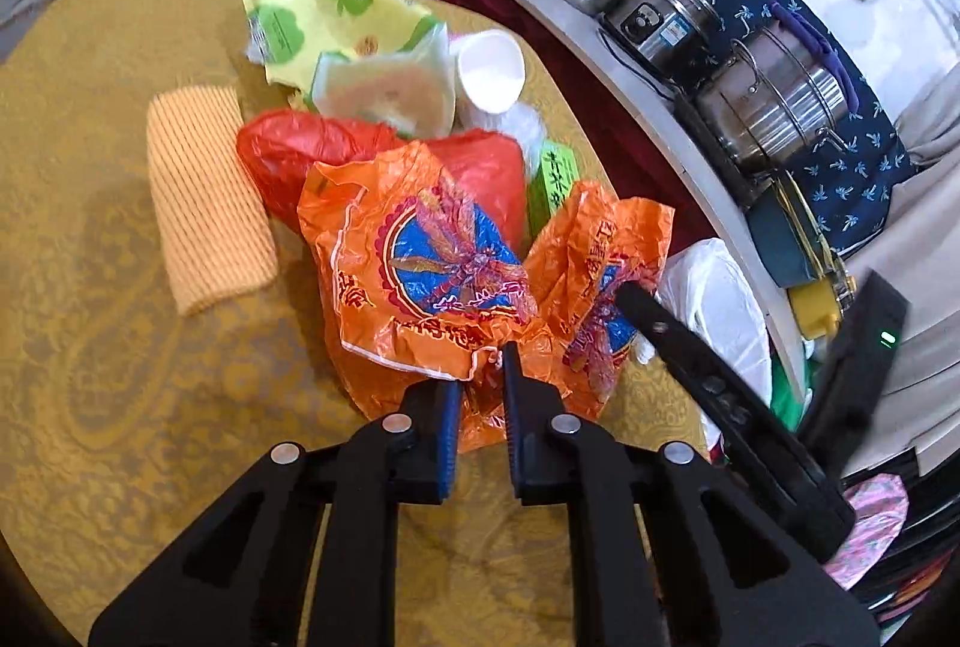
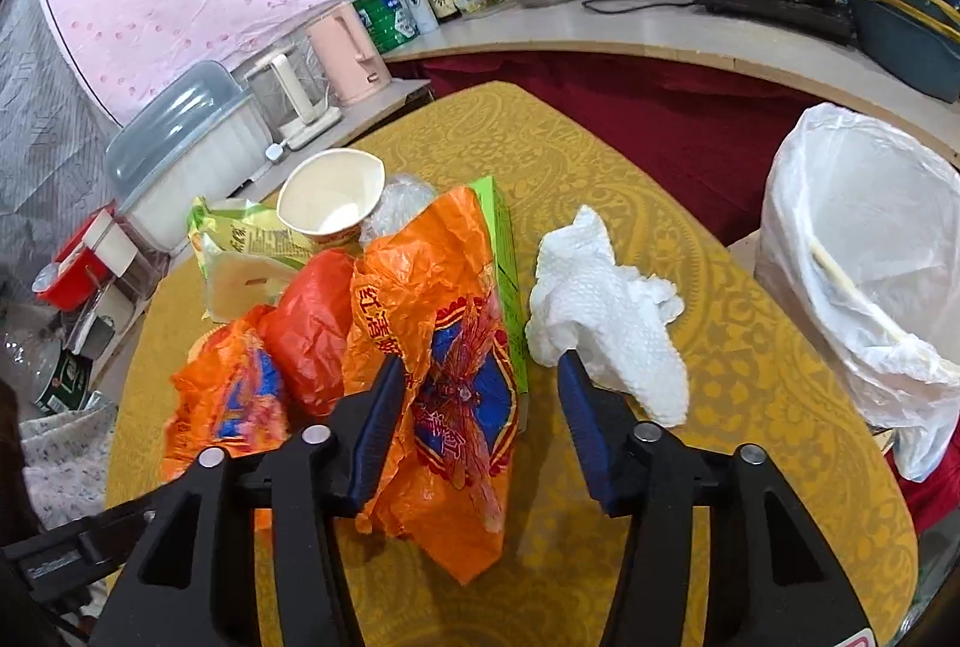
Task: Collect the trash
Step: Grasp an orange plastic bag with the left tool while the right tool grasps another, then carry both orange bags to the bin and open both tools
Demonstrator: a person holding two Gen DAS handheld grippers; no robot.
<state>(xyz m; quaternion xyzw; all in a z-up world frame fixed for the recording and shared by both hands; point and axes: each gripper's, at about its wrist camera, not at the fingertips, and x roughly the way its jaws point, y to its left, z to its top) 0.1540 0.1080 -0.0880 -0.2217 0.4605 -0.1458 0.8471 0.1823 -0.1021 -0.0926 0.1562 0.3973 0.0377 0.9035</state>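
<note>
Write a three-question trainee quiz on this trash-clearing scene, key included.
1. True or false: the left gripper is clamped on the orange bag.
2. What lies just right of the right gripper? A) white paper towel B) sponge C) bottle
3. Fill in: the bin is lined with a ____ bag.

Key: 1 true; 2 A, the white paper towel; 3 white plastic.

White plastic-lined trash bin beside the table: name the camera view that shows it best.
The right wrist view. There the white plastic-lined trash bin shows its open mouth, liner and a pale stick inside, unobstructed. The left wrist view shows only part of its white liner, behind the right gripper's black finger.
</note>
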